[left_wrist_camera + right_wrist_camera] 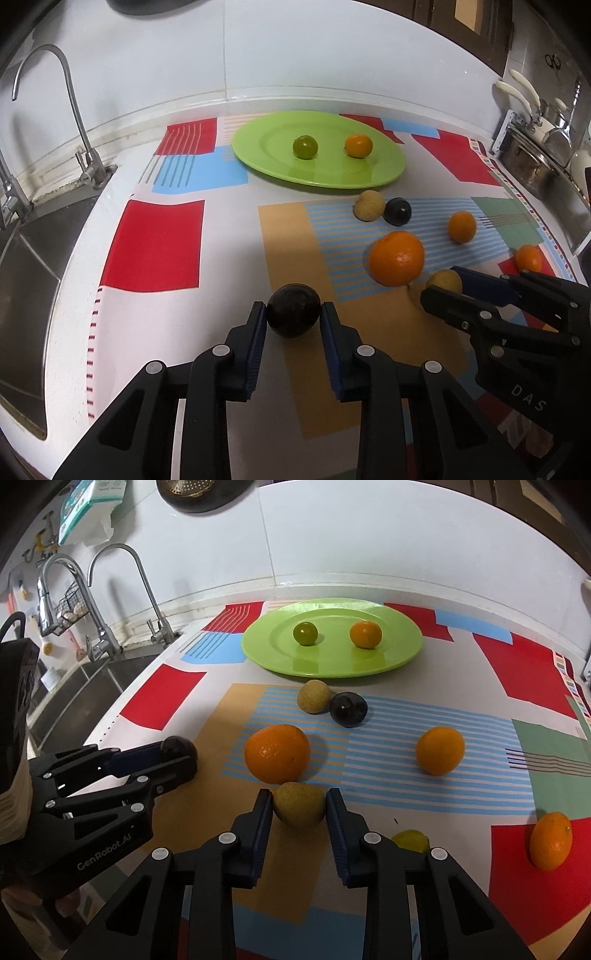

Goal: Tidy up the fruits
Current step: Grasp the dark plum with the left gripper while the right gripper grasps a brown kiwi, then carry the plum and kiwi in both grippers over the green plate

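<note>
Left gripper [293, 314] clamped on round dark purple fruit [293, 311] at near left, right gripper [299, 803] clamped on tan round fruit [299, 805], large orange [277, 753] just beyond, green plate [402, 657] far, holding green fruit [305, 633] and small orange [365, 634]

Bright overhead light, glare on the plate [317, 173], soft shadows; fisheye bends edges, corners dark at 12 o'clock.

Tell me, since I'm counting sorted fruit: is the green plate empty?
Not empty: the green plate holds a green fruit and a small orange.
</note>
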Tool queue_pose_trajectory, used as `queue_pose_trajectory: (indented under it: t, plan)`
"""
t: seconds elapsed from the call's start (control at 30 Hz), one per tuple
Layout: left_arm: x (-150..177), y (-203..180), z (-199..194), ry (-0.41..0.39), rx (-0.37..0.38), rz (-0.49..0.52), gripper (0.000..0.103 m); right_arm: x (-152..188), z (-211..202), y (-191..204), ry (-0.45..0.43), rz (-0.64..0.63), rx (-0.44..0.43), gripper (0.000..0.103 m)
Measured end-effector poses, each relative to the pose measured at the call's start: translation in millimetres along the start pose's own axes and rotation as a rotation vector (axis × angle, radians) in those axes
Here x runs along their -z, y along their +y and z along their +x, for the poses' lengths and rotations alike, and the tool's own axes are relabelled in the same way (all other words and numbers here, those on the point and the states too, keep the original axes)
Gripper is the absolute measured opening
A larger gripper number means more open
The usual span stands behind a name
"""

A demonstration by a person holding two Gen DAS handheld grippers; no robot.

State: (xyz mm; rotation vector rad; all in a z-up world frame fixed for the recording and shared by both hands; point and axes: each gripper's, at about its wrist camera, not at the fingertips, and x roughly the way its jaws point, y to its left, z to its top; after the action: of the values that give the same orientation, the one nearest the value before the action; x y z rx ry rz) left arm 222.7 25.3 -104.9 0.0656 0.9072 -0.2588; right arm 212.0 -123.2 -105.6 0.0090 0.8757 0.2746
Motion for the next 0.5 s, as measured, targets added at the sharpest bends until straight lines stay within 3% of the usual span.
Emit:
queue_pose_trajectory:
  t: [0.5]
  plan:
    - [-12,-10,-58,-0.105,-0.015,0.028,0.03,-12,-47,4,-0.083,-0.031,-0.007,0.031]
